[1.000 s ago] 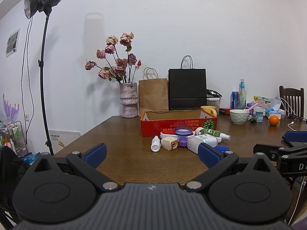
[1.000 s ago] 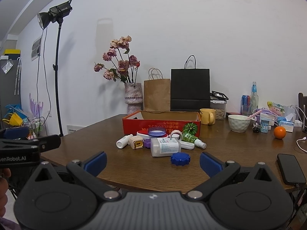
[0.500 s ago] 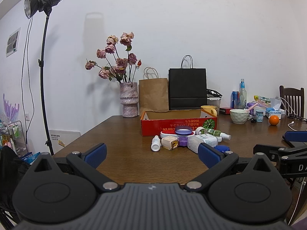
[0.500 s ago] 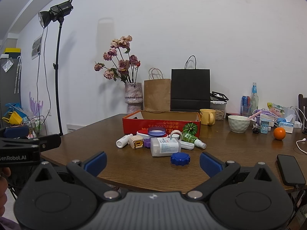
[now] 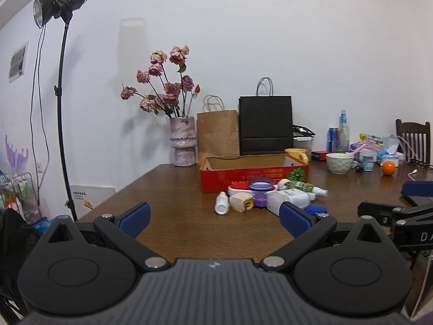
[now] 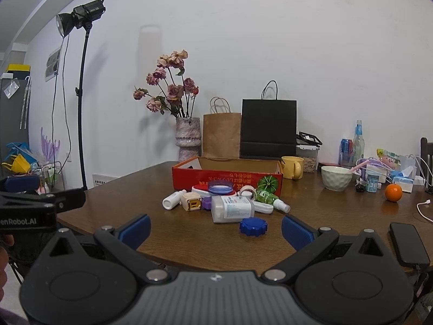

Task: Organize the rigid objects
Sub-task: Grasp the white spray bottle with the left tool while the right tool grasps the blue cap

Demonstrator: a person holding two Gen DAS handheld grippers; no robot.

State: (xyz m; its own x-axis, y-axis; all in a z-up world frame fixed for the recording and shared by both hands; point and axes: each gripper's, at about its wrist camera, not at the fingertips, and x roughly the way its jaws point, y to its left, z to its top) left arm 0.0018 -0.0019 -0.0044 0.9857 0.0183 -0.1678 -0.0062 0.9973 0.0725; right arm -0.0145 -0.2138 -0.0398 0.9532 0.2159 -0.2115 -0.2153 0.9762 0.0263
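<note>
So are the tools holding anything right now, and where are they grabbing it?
Nothing is held. The left tool and the right tool are both open with only air between their fingers, and the bottles and blue cap lie untouched on the table.

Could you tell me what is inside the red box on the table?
From both views only the inner cardboard walls of the red box show above its rim. Its floor is hidden by the front wall, so any contents cannot be seen.

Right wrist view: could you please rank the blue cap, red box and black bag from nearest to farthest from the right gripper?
1. Blue cap, just ahead of the right gripper.
2. Red box, mid-table behind the clutter.
3. Black bag, at the wall.
</note>
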